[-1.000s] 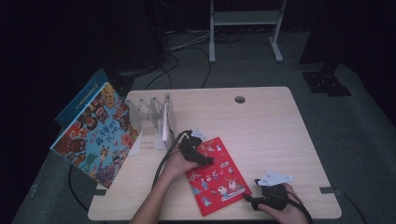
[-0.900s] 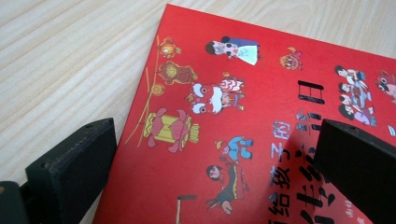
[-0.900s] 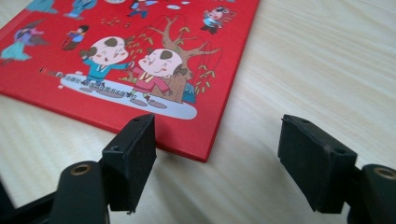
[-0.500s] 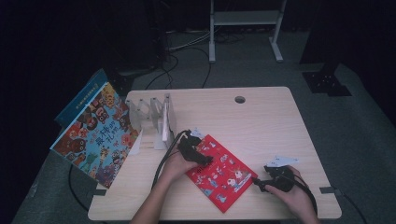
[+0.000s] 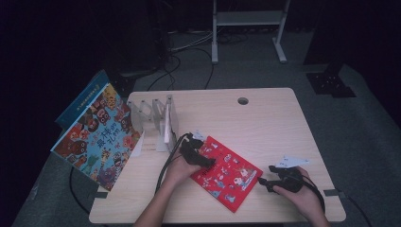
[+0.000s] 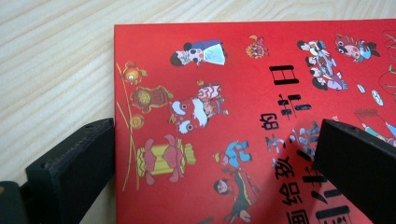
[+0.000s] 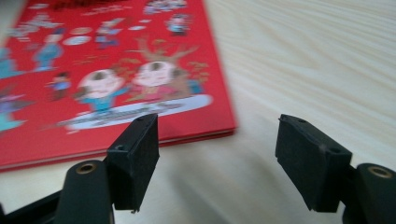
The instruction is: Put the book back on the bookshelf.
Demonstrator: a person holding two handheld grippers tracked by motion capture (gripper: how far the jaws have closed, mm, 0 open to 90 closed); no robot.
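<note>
A red picture book (image 5: 226, 172) lies flat on the wooden table (image 5: 265, 127) near its front edge. My left gripper (image 5: 196, 153) rests at the book's left corner. In the left gripper view it (image 6: 215, 172) is open: one jaw sits on the table beside the book's edge, the other over the red cover (image 6: 243, 93). My right gripper (image 5: 267, 182) is just off the book's right corner. It (image 7: 217, 154) is open with nothing between the jaws, and the book's corner (image 7: 107, 70) lies just ahead of them.
A clear divider rack (image 5: 156, 118) stands at the table's back left with a thin white book (image 5: 166, 125) in it. A large colourful book (image 5: 99, 137) leans off the left edge, with a blue one (image 5: 80, 104) behind. A cable hole (image 5: 243, 100) is at the back.
The red book's near end has swung to the right, so the book lies more crosswise. My right gripper moved right and farther from me. The left gripper stayed at the book's corner.
</note>
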